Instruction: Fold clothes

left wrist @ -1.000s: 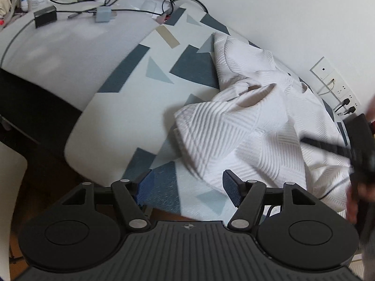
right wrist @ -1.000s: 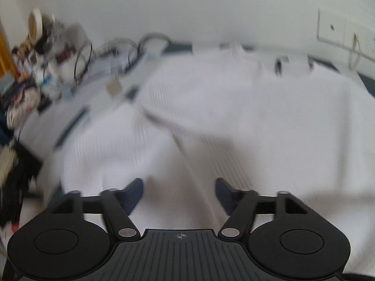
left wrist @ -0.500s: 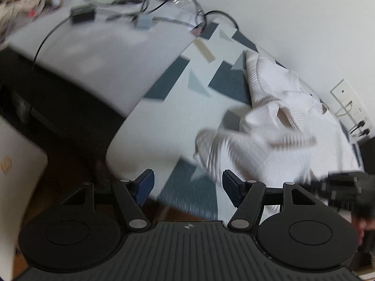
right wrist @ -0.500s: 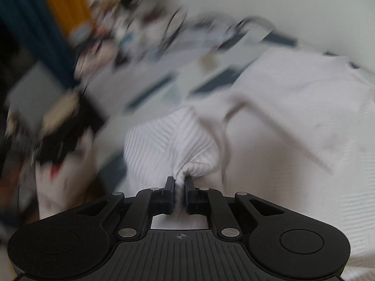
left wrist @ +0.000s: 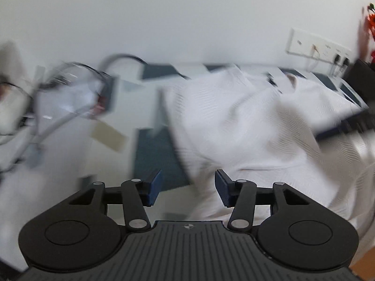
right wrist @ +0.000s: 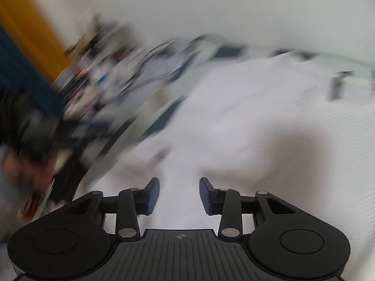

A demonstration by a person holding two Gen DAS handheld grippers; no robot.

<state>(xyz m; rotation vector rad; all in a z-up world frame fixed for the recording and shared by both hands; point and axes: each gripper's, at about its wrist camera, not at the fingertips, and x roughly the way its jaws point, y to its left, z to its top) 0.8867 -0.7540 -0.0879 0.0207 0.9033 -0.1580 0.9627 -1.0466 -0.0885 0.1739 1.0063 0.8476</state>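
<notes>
A white textured garment (left wrist: 246,128) lies crumpled on a cover with a blue-grey geometric print (left wrist: 154,159). My left gripper (left wrist: 187,188) hovers at the garment's left edge. Its jaws are closing, the cloth's edge lies between them, and the pads do not press on it. In the right wrist view the same white garment (right wrist: 257,128) fills the middle and right. My right gripper (right wrist: 179,195) is low over it. Its jaws are opening, with cloth under the gap and nothing pinched. Both views are smeared by motion.
Tangled cables (left wrist: 70,93) and small devices lie at the cover's far left. Wall sockets (left wrist: 316,46) sit at the back right, with a dark blurred shape (left wrist: 351,121) below them. Blurred clutter (right wrist: 105,77) and an orange panel (right wrist: 28,23) stand left of the garment.
The right gripper, shut on a fold of white cloth half a second ago, has let it go and spread its jaws. The left view has swung toward the garment, and its jaws stand narrower.
</notes>
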